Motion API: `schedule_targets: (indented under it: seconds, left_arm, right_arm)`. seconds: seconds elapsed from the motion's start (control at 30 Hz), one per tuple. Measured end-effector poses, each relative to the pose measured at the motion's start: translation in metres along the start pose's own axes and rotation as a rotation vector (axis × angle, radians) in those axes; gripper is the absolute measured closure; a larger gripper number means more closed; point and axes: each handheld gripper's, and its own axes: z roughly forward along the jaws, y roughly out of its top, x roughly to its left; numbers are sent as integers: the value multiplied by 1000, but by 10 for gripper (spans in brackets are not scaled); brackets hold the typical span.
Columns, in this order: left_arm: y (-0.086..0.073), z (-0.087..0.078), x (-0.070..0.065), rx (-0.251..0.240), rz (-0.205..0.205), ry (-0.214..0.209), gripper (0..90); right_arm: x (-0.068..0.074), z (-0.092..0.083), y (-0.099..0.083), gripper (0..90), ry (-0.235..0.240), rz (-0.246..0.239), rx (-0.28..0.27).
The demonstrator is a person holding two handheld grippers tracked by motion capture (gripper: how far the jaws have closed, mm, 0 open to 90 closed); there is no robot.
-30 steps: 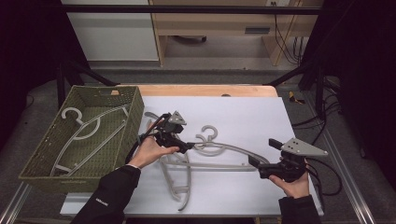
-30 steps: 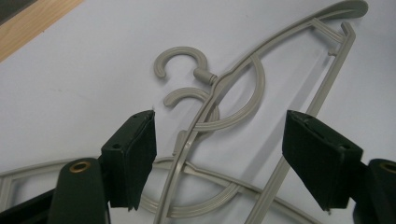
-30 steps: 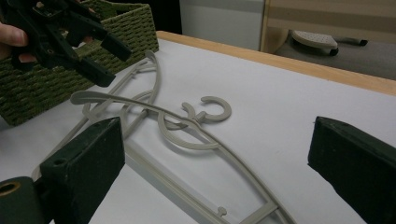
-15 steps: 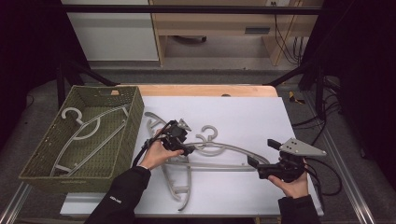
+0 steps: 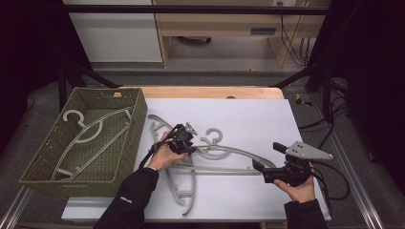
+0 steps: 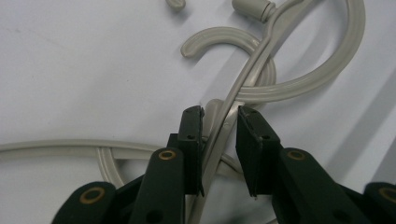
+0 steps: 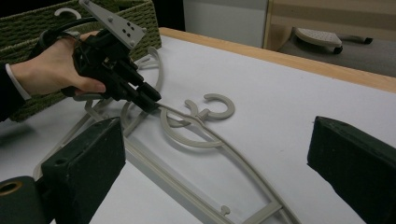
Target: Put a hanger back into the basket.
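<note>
The left hand-held gripper (image 5: 187, 142) is down among the grey plastic hangers (image 5: 224, 153) tangled on the white worktop (image 5: 248, 114), just right of the green woven basket (image 5: 128, 143). Its jaws have just been closing and now stand narrow, with a thin arm of one hanger (image 6: 223, 128) running up between them. One pad touches that arm; a small gap shows on the other side, so the grip is not yet tight. Just beyond the jaw tips, two hanger hooks (image 6: 261, 77) cross over each other.

The right hand-held gripper (image 5: 267, 160) rests low on the worktop, well to the right of the basket, at the far end of the long hanger. Its jaws stand wide apart with nothing between them.

Another hanger (image 5: 90, 131) lies inside the basket.
</note>
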Motion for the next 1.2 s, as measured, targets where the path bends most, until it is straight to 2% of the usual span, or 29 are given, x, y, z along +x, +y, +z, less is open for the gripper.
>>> schedule_targets:
  seconds: [0.1,0.3,0.57,0.8,0.93,1.1,1.2]
  left_arm:
    - [0,-2,-2,7,10,-2,735]
    - [-1,-8,-6,42,7,-51,773]
    - [-12,-19,-18,49,-3,-90,801]
    - [-19,-28,-37,76,8,-93,810]
    - [-16,-29,-40,89,29,-72,803]
    - [-2,-38,-38,17,17,-57,633]
    - [8,-41,-39,-35,11,-65,519]
  right_arm:
    - [0,0,0,46,0,1,0]
    - [0,-1,0,47,-1,3,-4]
    - [0,-1,0,48,-1,2,-5]
    - [0,-2,1,49,-1,2,-7]
    - [1,-2,1,50,0,1,-6]
    - [0,-2,1,49,0,0,-7]
    - [1,-3,1,49,0,3,-10]
